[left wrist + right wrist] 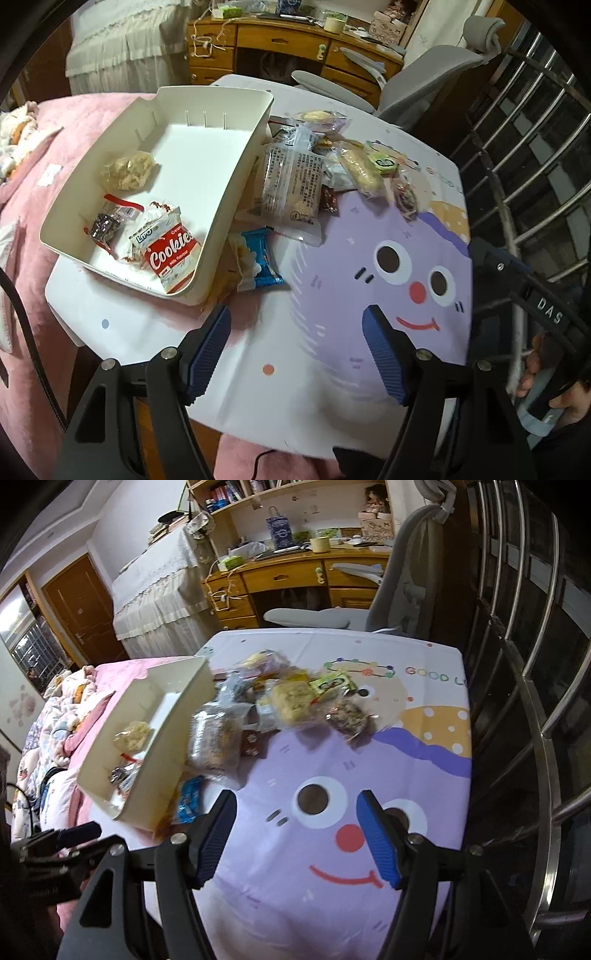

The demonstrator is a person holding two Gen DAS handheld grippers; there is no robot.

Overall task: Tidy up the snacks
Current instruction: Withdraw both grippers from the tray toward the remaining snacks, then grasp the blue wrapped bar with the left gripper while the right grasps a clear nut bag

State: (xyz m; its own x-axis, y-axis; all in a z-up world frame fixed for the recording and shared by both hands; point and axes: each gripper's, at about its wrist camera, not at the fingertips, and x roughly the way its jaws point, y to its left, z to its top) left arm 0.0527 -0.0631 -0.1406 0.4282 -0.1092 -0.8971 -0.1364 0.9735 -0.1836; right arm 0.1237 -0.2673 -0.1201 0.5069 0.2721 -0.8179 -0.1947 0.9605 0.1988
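Note:
A cream plastic bin (pixel 236 173) (pixel 184 709) lies on the small table with the purple cartoon-face cloth (pixel 369 236) (pixel 332 904). Inside it are a red Cookies pack (pixel 171 254), a dark wrapped sweet (pixel 105 227) and a pale puffed snack (pixel 129 170) (pixel 132 734). A heap of loose snacks (pixel 306 173) (pixel 280 701) lies right of the bin, with a blue packet (pixel 264 264) (pixel 188 799) nearest. My left gripper (pixel 297 317) hovers open over the cloth in front of the blue packet, nothing between its fingers. My right gripper (pixel 297 805) is open and empty above the cartoon face.
A pink bed (pixel 33 258) lies left of the table. A grey office chair (pixel 424 74) (pixel 406 583) and wooden desk (pixel 295 40) (pixel 295 576) stand behind it. Metal window bars (pixel 535 129) (pixel 524 664) run along the right. A hand (pixel 535 373) holds the other gripper.

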